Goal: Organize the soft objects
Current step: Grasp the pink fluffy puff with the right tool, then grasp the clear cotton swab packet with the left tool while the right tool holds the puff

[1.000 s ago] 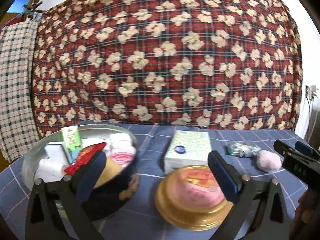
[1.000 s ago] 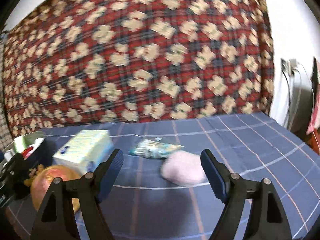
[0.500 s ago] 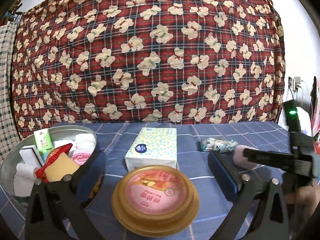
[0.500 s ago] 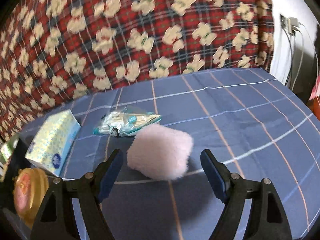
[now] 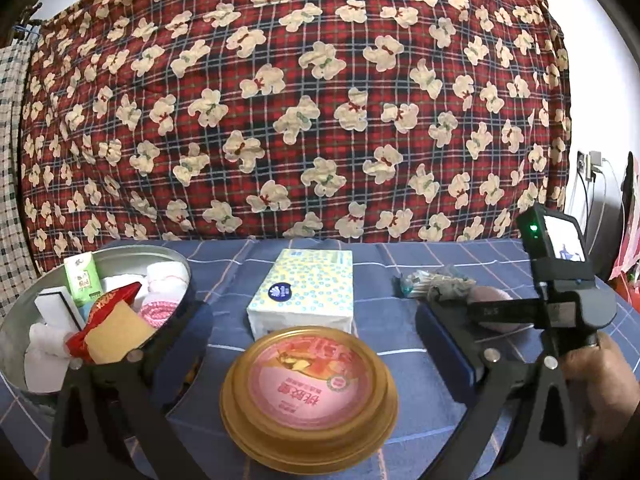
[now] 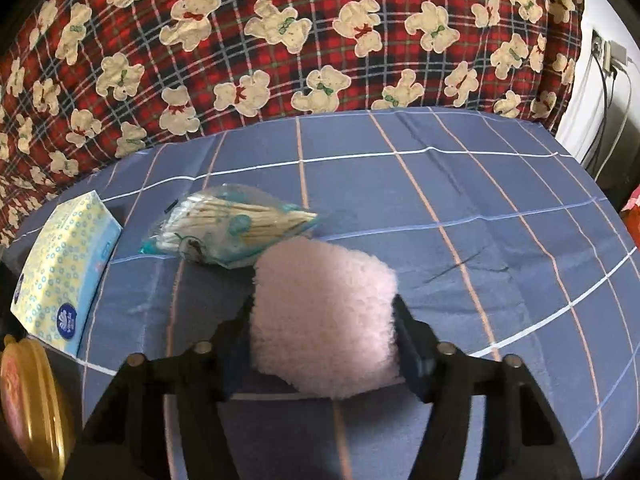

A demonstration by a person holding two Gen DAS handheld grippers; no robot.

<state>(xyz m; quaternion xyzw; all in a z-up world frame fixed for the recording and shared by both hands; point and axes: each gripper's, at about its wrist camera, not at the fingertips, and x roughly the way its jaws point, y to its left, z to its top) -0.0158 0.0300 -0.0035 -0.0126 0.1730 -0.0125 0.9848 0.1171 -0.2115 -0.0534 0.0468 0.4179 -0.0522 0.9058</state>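
A pink fluffy puff (image 6: 324,320) lies on the blue checked cloth, and my right gripper (image 6: 322,322) is closing its jaws on it. Both pads touch the puff's sides. In the left wrist view the same puff (image 5: 489,295) shows behind the right gripper (image 5: 500,313), which a hand holds. My left gripper (image 5: 316,344) stands open above a gold-rimmed tub (image 5: 308,396) with a pink lid, gripping nothing. At the left, a metal basin (image 5: 16,324) holds white rolled cloths, a yellow sponge (image 5: 118,330), a red packet and a green carton.
A yellow-dotted tissue pack (image 5: 304,288) (image 6: 64,276) lies mid-cloth. A clear bag of cotton swabs (image 6: 228,224) (image 5: 436,282) touches the puff's far side. A red bear-print quilt (image 5: 304,100) rises behind. Cables and a wall socket (image 6: 604,48) are at the right.
My right gripper dropped and tilted down over the puff, and its jaws came in against the puff's sides. The left wrist view swung right, so the basin now sits further left.
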